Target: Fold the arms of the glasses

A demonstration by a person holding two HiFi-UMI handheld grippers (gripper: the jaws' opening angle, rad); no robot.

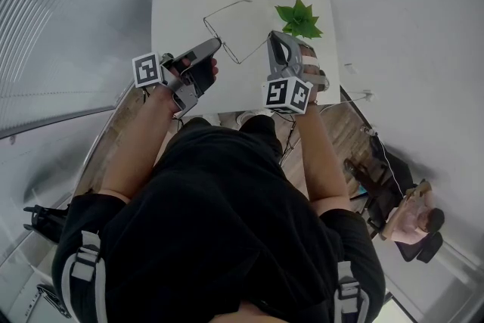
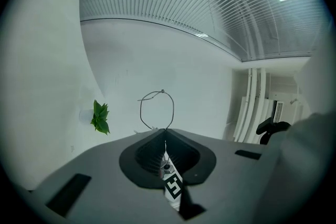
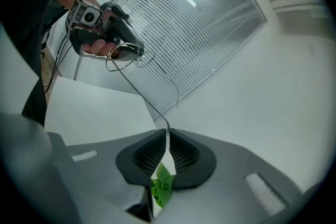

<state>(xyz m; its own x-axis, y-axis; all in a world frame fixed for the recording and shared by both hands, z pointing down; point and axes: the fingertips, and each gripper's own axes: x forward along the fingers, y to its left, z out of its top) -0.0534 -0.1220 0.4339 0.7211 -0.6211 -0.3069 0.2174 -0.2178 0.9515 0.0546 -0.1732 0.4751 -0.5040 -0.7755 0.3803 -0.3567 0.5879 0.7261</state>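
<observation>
Thin wire-framed glasses (image 1: 224,46) hang in the air over the white table (image 1: 181,4), held between both grippers. My left gripper (image 1: 214,44) is shut on the front of the frame; in the left gripper view one lens rim (image 2: 172,107) stands up just beyond its closed tips (image 2: 165,134). My right gripper (image 1: 272,36) is shut on the end of one arm. In the right gripper view that arm (image 3: 139,93) runs from the pinched jaws (image 3: 167,134) up to the left gripper (image 3: 134,50). The other arm sticks out straight toward the table's far side.
A small green paper plant (image 1: 300,19) stands on the table's right part, close beyond the right gripper. A slatted wall runs along the left. Another person (image 1: 412,223) sits at the lower right, past the table.
</observation>
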